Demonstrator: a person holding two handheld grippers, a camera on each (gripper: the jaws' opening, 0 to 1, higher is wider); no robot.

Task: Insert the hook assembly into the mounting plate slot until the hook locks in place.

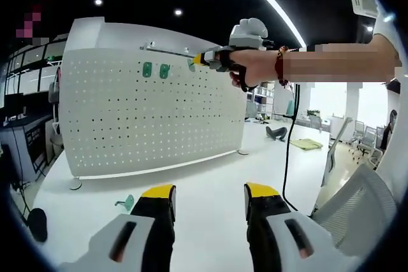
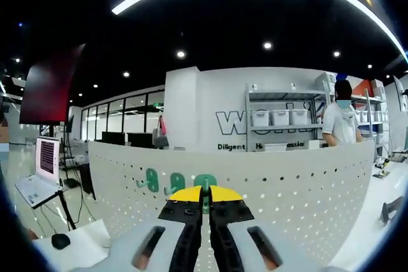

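Hand (image 1: pixel 255 68) outstretched, hook (image 2: pixel 205 203) pinched (at pegboard (image 1: pixel 146 119))

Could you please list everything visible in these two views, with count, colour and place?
pegboard: one, white, perforated, upright on the table.
green hooks: two mounted on the pegboard's upper part in the left gripper view, more seen in the right gripper view.
loose green hook: one, lying on the table left of the left jaws.
table: one, white.
green hook in jaws: one, at the pegboard's face.
laptop: one, white, on a stand at left.
shelving with bins: one, white, background.
right gripper: jaws closed, yellow tips, held by a hand.
left gripper: jaws apart, yellow tips.
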